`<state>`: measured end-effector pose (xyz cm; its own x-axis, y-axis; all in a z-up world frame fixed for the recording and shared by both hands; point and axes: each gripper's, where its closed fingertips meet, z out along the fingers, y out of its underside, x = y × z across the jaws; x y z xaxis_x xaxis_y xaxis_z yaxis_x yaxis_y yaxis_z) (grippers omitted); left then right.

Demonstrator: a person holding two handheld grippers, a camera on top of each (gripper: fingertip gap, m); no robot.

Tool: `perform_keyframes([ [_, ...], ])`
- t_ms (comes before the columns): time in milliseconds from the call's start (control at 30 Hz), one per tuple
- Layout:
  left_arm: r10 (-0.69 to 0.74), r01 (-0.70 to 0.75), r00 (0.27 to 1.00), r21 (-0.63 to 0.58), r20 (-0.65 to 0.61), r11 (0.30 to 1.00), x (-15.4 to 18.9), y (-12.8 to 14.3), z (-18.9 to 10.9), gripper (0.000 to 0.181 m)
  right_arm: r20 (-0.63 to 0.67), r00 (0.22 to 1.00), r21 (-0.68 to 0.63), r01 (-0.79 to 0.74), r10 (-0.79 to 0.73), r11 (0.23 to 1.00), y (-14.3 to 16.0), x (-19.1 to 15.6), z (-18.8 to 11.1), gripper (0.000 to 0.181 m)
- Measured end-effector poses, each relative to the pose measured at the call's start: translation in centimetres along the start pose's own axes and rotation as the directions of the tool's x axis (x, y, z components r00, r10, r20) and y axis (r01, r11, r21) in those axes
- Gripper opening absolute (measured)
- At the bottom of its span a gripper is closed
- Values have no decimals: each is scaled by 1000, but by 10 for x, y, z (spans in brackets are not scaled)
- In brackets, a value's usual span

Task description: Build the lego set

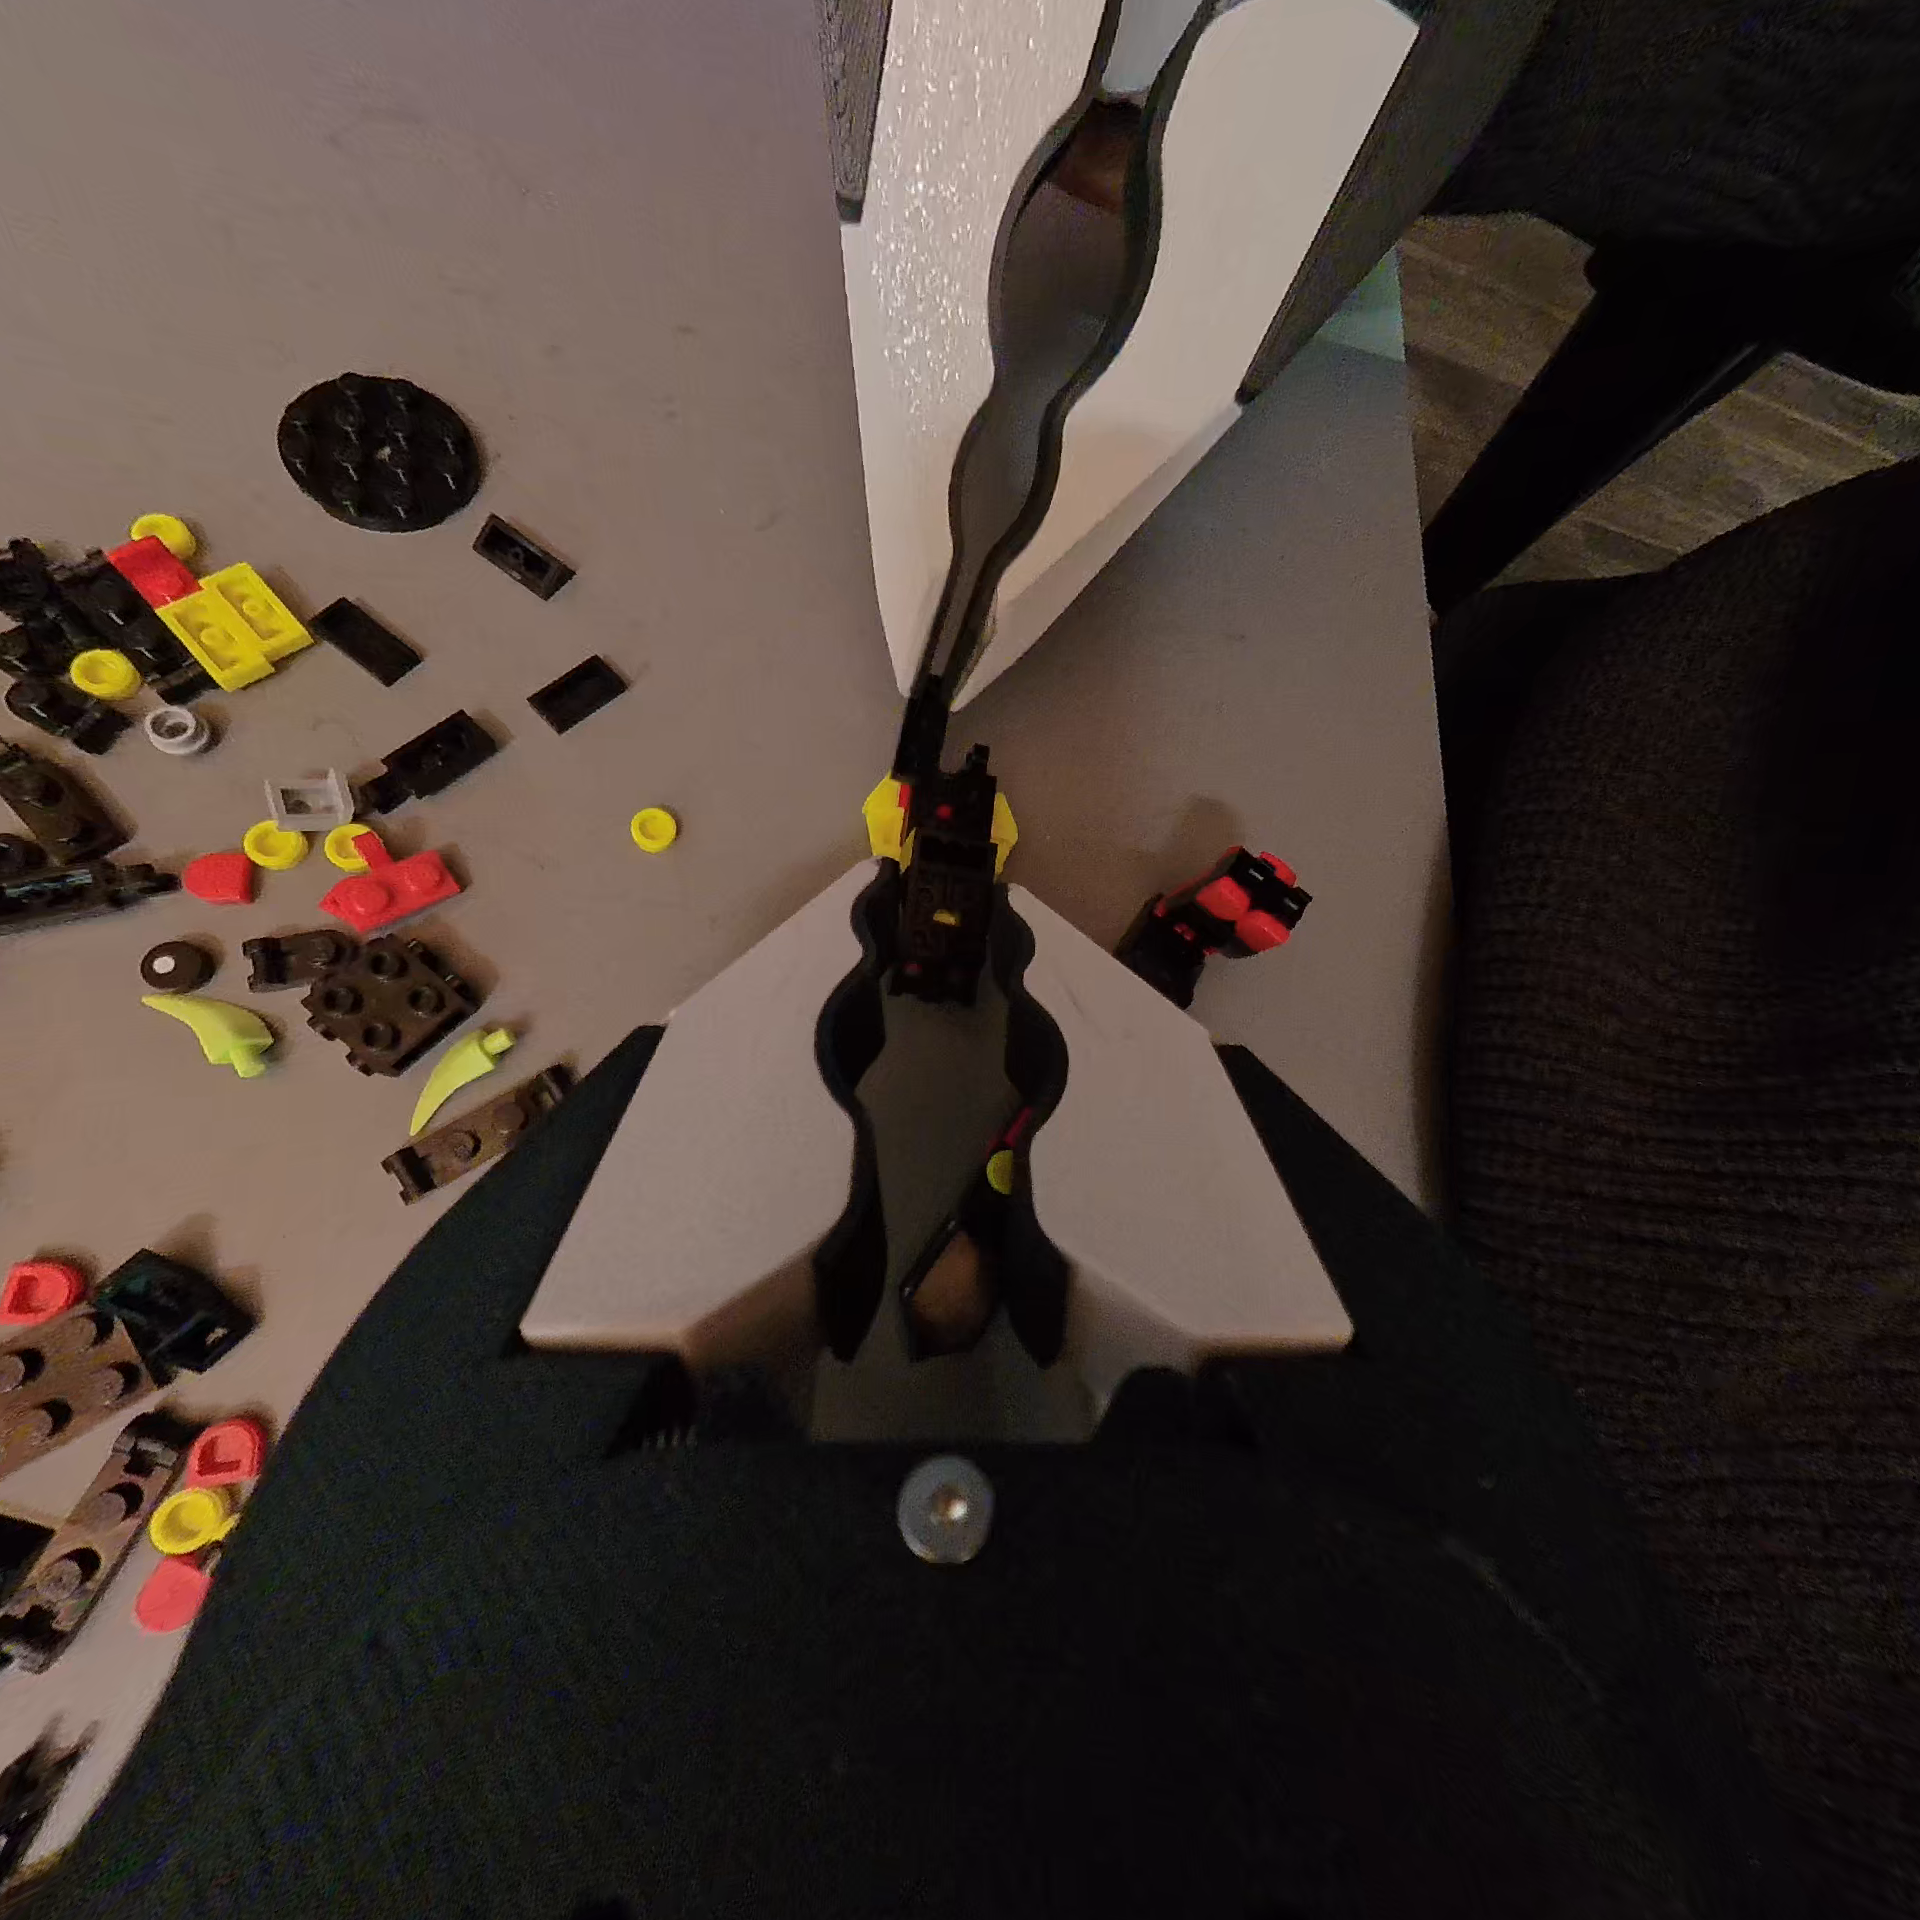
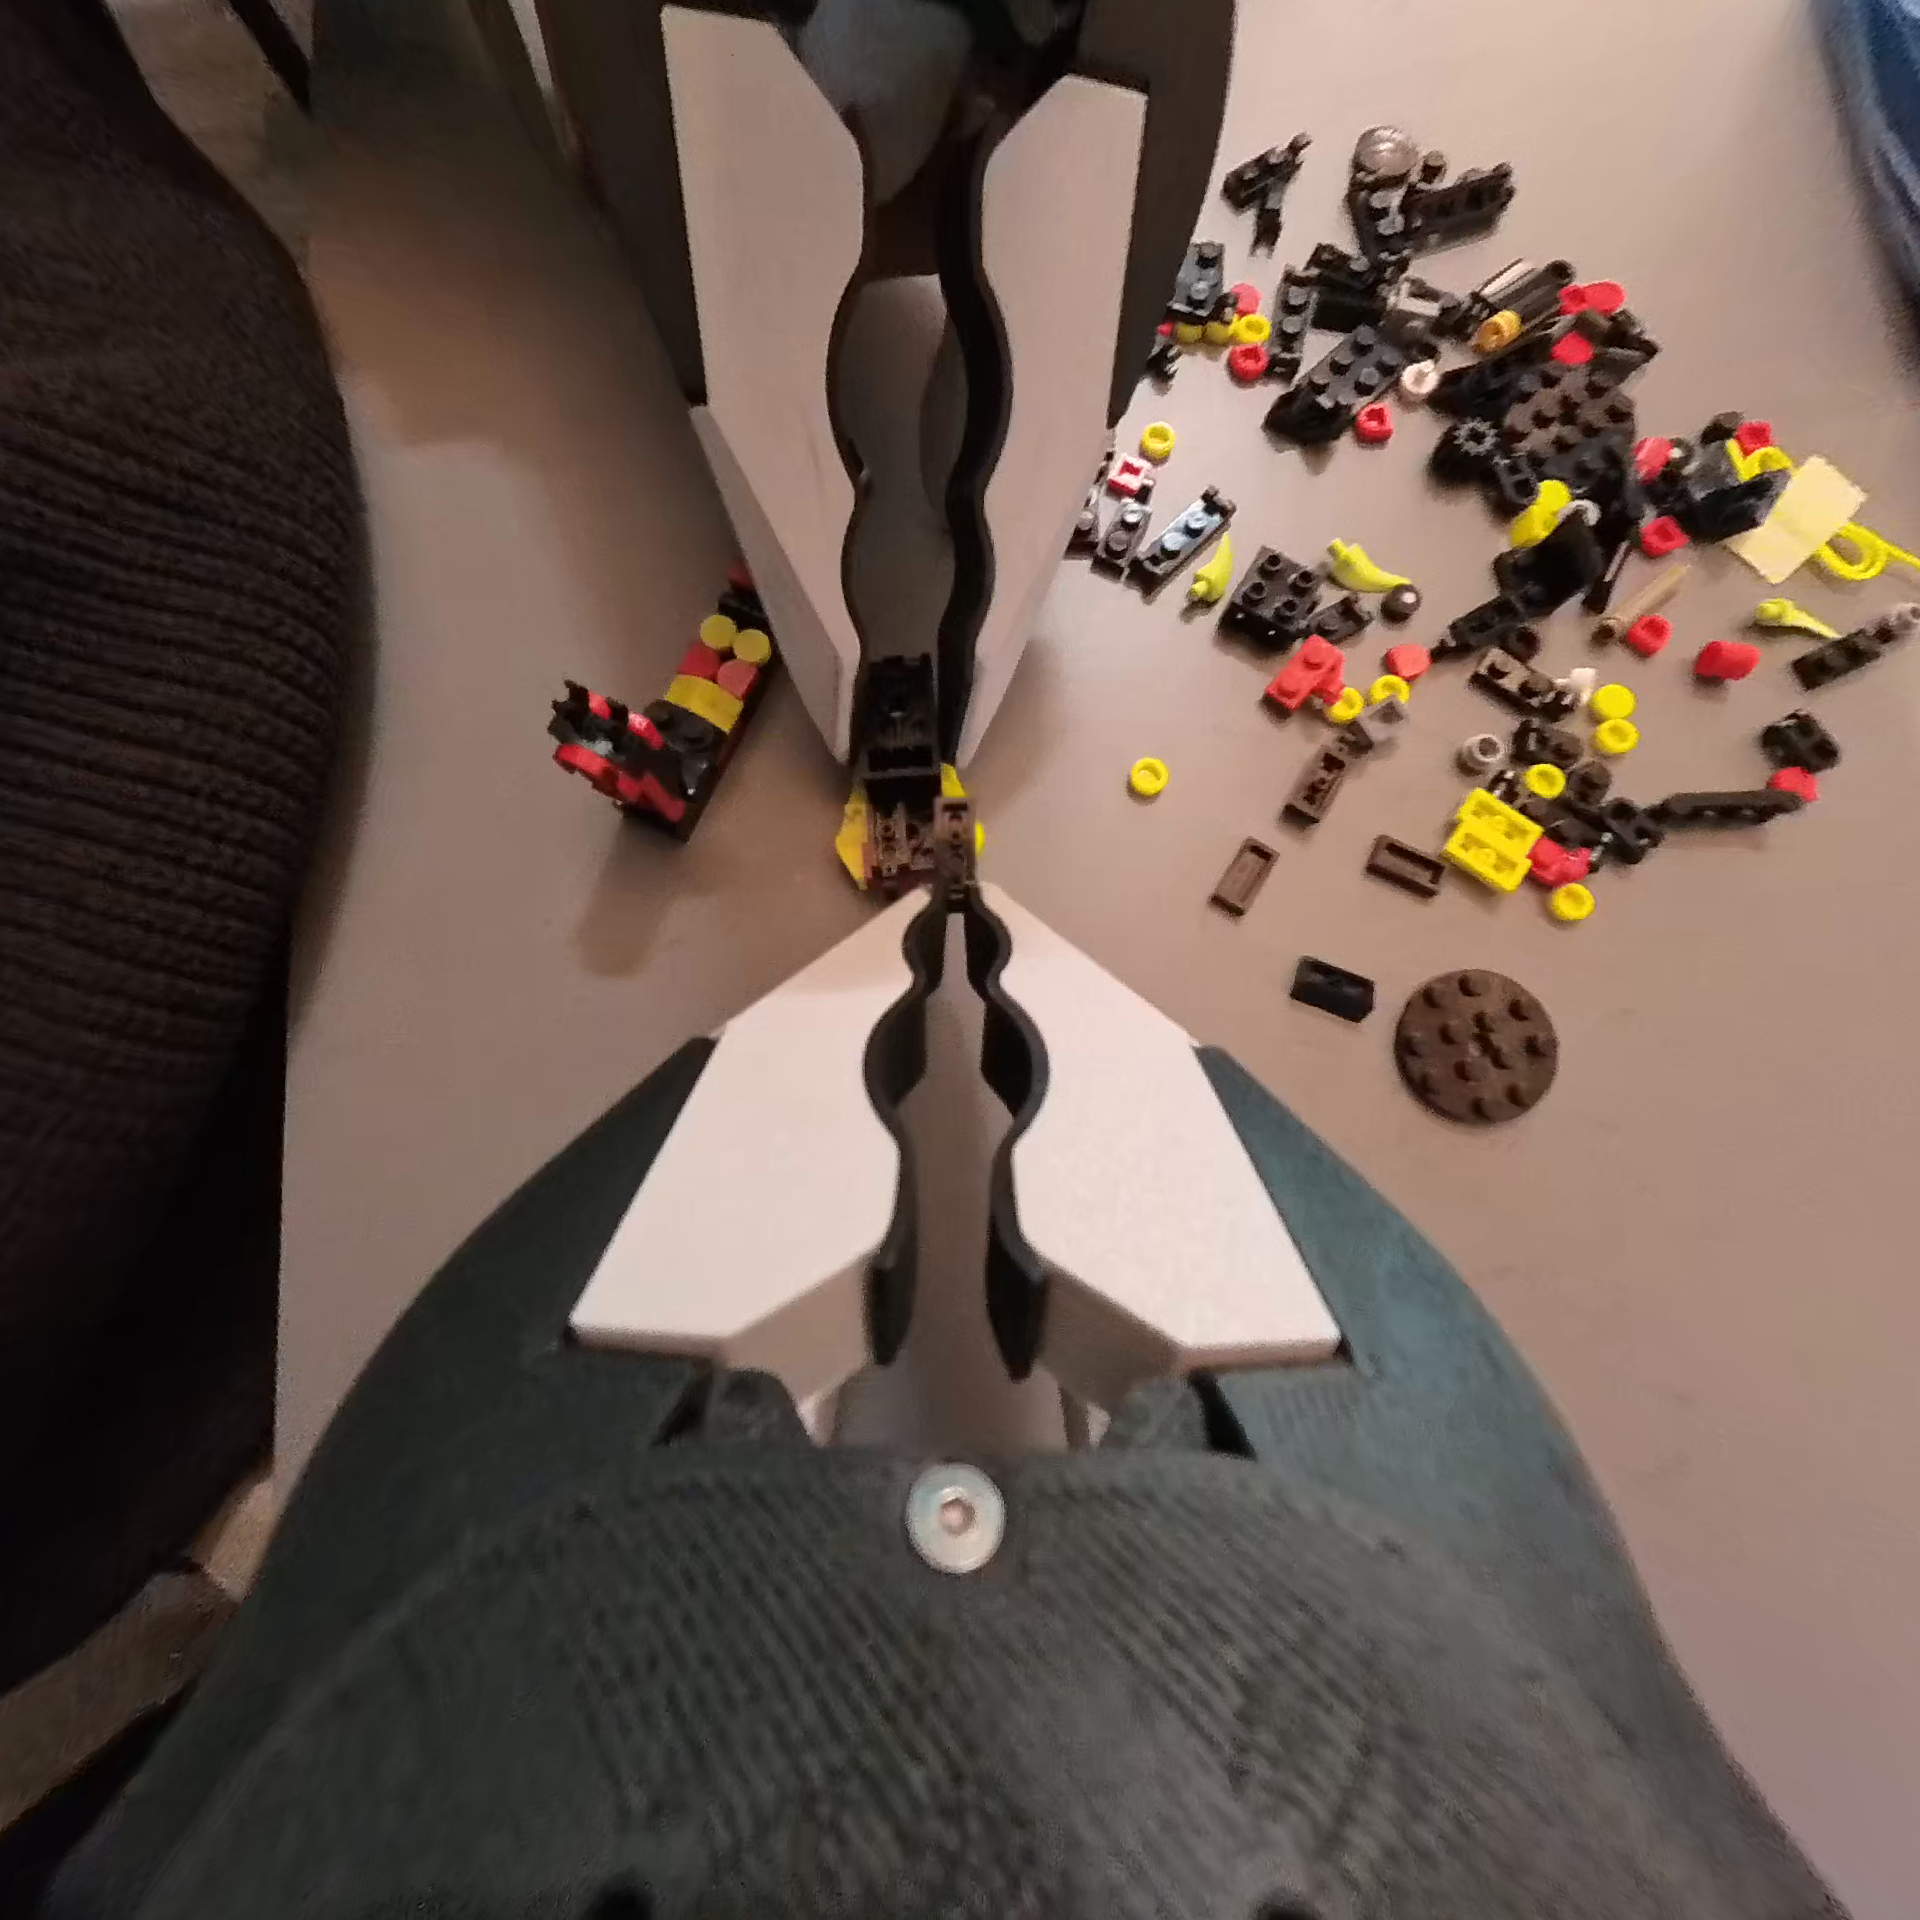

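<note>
My left gripper (image 1: 943, 902) is shut on a small black build with yellow side pieces (image 1: 940, 883), held just above the grey table (image 1: 623, 260). My right gripper (image 2: 951, 899) is shut on a small dark piece (image 2: 954, 844) and presses it against the build's end (image 2: 896, 831). In the left wrist view the right gripper (image 1: 928, 694) comes in from the top, tip to tip with mine. In the right wrist view the left gripper (image 2: 900, 758) comes in from the top. The joint between piece and build is partly hidden by the fingertips.
A second black, red and yellow build (image 1: 1221, 920) (image 2: 665, 717) lies beside the grippers near the table edge. Loose bricks (image 1: 208, 644) (image 2: 1507, 520), a round black plate (image 1: 379, 452) (image 2: 1475, 1044) and a yellow stud (image 1: 652, 829) (image 2: 1147, 776) lie on the other side. Dark knitted fabric (image 1: 1662, 1039) (image 2: 156, 727) borders the table.
</note>
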<state>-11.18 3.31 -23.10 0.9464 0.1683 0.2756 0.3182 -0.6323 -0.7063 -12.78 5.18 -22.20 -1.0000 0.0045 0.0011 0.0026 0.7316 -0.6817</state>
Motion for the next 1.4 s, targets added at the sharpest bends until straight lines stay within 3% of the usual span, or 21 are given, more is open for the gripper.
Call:
perform_keyframes([
  [33,1,-1,1000,0,-1,1000,0,0,0,14,9,1000,-9,6,-6,1000,1,-1,1,1],
  [567,15,-15,1000,1,-13,1000,3,0,2,14,38,996,-73,79,-76,994,3,-8,9,1],
  [1400,18,-18,1000,1,-12,1000,3,0,2,14,33,997,-66,75,-73,995,3,-7,6,8],
])
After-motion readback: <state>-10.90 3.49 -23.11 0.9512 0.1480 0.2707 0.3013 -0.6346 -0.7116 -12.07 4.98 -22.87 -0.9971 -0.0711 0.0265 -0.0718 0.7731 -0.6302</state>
